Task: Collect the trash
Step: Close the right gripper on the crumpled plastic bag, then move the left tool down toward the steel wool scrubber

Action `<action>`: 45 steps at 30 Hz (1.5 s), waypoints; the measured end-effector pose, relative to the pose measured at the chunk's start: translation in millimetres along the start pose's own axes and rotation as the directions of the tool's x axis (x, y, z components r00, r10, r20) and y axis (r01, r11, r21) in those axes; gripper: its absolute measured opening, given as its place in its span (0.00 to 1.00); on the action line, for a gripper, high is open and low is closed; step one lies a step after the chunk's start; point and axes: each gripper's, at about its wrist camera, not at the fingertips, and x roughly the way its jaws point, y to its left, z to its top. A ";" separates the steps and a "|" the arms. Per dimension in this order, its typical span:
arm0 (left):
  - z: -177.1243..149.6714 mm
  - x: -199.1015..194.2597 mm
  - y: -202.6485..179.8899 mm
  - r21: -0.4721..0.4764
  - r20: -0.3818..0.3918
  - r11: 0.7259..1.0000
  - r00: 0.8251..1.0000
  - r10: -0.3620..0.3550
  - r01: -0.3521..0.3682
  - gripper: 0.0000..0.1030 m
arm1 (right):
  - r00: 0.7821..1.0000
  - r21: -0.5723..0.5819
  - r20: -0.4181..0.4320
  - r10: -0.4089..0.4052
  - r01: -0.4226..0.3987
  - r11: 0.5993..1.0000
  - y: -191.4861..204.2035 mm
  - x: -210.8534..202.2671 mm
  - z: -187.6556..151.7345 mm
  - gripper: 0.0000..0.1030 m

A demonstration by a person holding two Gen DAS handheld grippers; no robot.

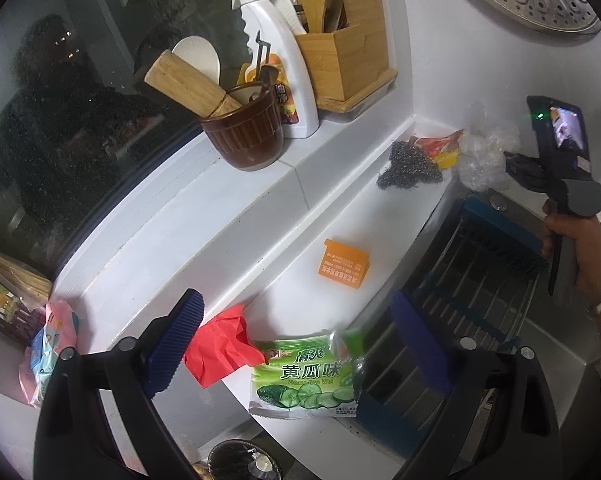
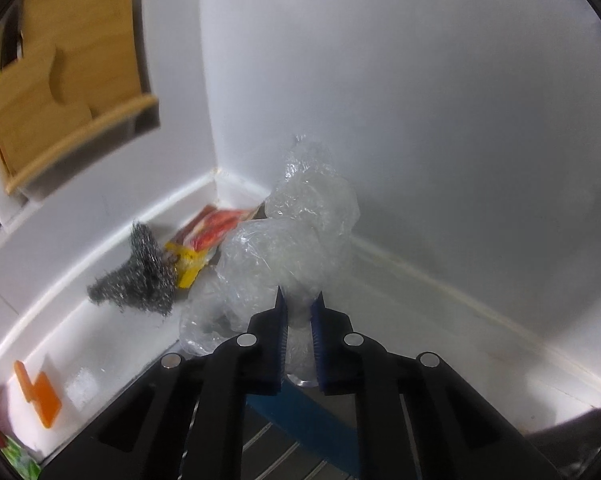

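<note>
A crumpled clear plastic bag (image 2: 300, 236) lies in the counter corner, and my right gripper (image 2: 299, 296) is shut on its near end; the left wrist view shows the same bag (image 1: 480, 156) at that gripper (image 1: 516, 164). Beside the bag are a red-and-yellow wrapper (image 2: 212, 228) and a steel wool pad (image 2: 144, 280). My left gripper (image 1: 296, 304) stands open above the counter, holding nothing. Below it lie a green cucumber snack packet (image 1: 304, 376), a crumpled red paper (image 1: 220, 348) and an orange card (image 1: 343, 266).
A dish rack (image 1: 480, 264) sits in the sink at right. The sill holds a brown pot (image 1: 244, 136), a white spray bottle (image 1: 276, 60) and a wooden utensil box (image 1: 340, 60). A pink wrapper (image 1: 48, 356) lies far left. A dark bin (image 1: 244, 464) shows below the counter edge.
</note>
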 end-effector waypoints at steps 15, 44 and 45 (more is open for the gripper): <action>4.5 11.4 -4.2 -0.015 0.006 0.999 0.999 -0.031 0.031 0.90 | 0.996 -0.043 0.078 0.036 -0.032 0.999 9.1 -87.0 -13.0 0.09; 57.7 107.7 -100.1 0.061 -0.018 0.987 0.989 -0.146 0.147 0.90 | 0.997 -0.066 0.072 0.041 -0.036 0.997 -15.4 -138.4 -38.9 0.10; 59.6 110.2 -102.7 0.060 -0.017 0.987 0.989 -0.149 0.150 0.90 | 0.996 -0.067 0.074 0.042 -0.037 0.997 -16.1 -141.5 -40.2 0.10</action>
